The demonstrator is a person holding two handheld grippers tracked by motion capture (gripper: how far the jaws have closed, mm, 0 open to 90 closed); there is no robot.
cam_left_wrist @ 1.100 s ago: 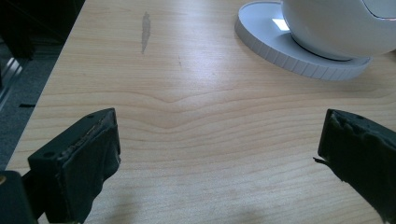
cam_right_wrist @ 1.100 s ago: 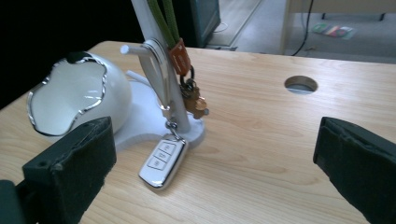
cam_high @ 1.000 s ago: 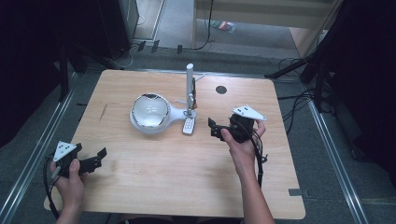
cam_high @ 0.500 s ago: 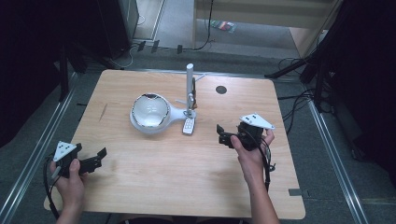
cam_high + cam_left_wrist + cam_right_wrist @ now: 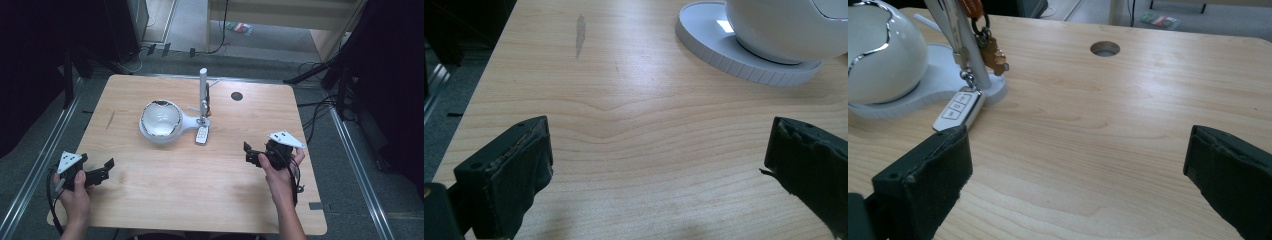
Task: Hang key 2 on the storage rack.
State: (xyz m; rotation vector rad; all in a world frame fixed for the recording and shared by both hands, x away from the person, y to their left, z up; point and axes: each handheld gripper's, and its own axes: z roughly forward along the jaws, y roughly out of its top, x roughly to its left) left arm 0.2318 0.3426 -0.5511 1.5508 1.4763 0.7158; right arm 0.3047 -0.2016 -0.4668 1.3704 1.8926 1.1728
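Remote lies at table centre beside the white stand; right hand-held gripper at four o'clock and left hand-held gripper at eight o'clock both gape, empty.

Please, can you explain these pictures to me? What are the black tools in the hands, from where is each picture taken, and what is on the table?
A person holds a two-jaw tool in each hand: the left gripper and the right gripper. Both are open and hold nothing. The high view looks down on the wooden table. Each gripper view comes from a camera on that gripper, looking along its black jaws. On the table stands a white lamp-like device with an upright post; keys and a white key fob hang there.
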